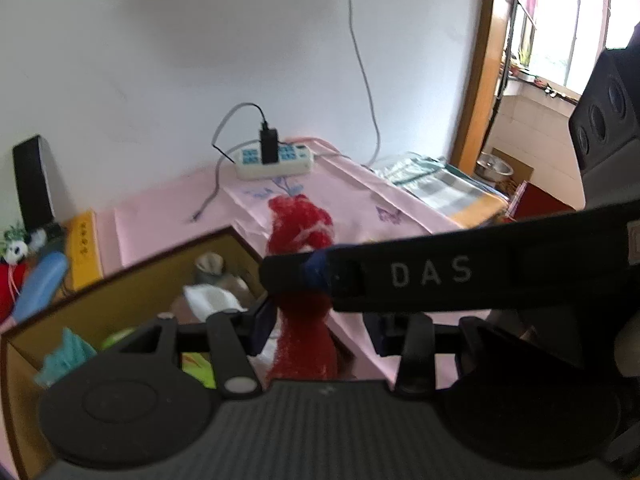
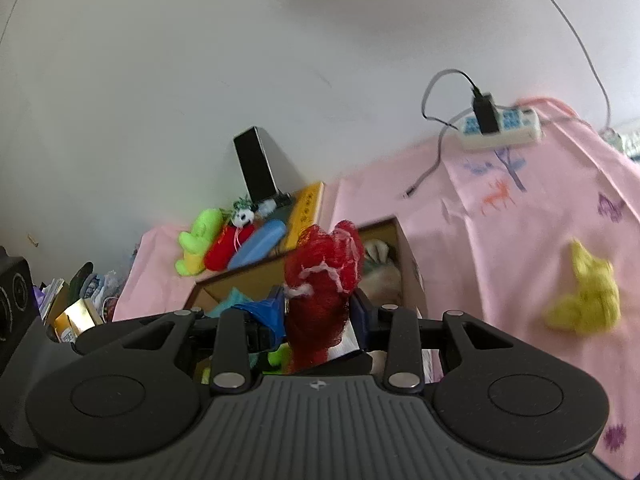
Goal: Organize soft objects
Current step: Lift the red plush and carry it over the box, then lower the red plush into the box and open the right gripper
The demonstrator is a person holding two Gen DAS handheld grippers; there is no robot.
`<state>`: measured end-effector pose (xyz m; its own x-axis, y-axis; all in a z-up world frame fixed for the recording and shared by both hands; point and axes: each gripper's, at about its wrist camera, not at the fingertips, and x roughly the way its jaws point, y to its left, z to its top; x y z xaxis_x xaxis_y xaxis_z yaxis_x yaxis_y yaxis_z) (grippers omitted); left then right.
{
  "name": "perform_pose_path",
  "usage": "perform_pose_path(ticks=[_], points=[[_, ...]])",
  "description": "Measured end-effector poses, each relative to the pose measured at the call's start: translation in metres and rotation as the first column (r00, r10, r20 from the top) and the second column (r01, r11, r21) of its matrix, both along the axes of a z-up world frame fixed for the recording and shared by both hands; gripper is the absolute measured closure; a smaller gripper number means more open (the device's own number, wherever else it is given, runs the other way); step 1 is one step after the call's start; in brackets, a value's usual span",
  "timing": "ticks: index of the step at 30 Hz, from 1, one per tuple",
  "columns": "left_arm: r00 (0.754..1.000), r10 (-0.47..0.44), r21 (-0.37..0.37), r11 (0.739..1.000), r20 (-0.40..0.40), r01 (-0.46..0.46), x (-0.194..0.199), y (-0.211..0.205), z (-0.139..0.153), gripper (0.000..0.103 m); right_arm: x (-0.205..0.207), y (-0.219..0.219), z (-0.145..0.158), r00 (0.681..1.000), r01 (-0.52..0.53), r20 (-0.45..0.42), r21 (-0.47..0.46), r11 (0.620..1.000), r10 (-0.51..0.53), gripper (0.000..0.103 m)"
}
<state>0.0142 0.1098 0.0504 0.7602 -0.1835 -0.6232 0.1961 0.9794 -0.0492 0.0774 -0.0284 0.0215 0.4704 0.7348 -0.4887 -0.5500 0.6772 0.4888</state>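
Several soft things already lie inside the box (image 2: 412, 268), a brown open carton on the pink cloth (image 2: 520, 248): a teal piece near its front corner, a beige pouch toward its back wall, something white between them and a bit of lime green low down, so the sorting looks well under way. One red mesh puff (image 2: 320, 280) is in hand now, hanging over the box's near edge. Both tools appear to bear on it: the right gripper (image 2: 318, 312) is clenched around its lower half, blue pads pressing in from either side, and in the left wrist view the left gripper (image 1: 304, 320) also looks closed on the same red bundle, with the right tool's finger crossing in front just above. Judging from this, the puff is about to be dropped into the box or passed from one tool to the other; which, the views do not say. Still outside the box are a yellow toy (image 2: 584, 300) lying on the cloth well to the right of it, and a cluster behind its far left corner: a green toy (image 2: 198, 244), a red toy (image 2: 226, 250) and a blue case (image 2: 258, 248). The puff itself is a scrunched red net, loosely gathered, with a frayed white cord looped across its top; it looks light and springy, and likely to snag on the pads.
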Motion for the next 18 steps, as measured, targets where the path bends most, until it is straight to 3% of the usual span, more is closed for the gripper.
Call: perform_pose_path(ticks=[8, 18], points=[[0.999, 0.052, -0.015, 0.999, 0.008, -0.052, 0.021, 0.022, 0.004, 0.062, 0.015, 0.027, 0.010, 0.997, -0.018, 0.069, -0.052, 0.998, 0.022, 0.085], [0.994, 0.079, -0.056, 0.995, -0.074, -0.084, 0.049, 0.040, -0.024, 0.063, 0.036, 0.049, -0.013, 0.997, -0.022, 0.076, -0.145, 0.989, 0.033, 0.084]])
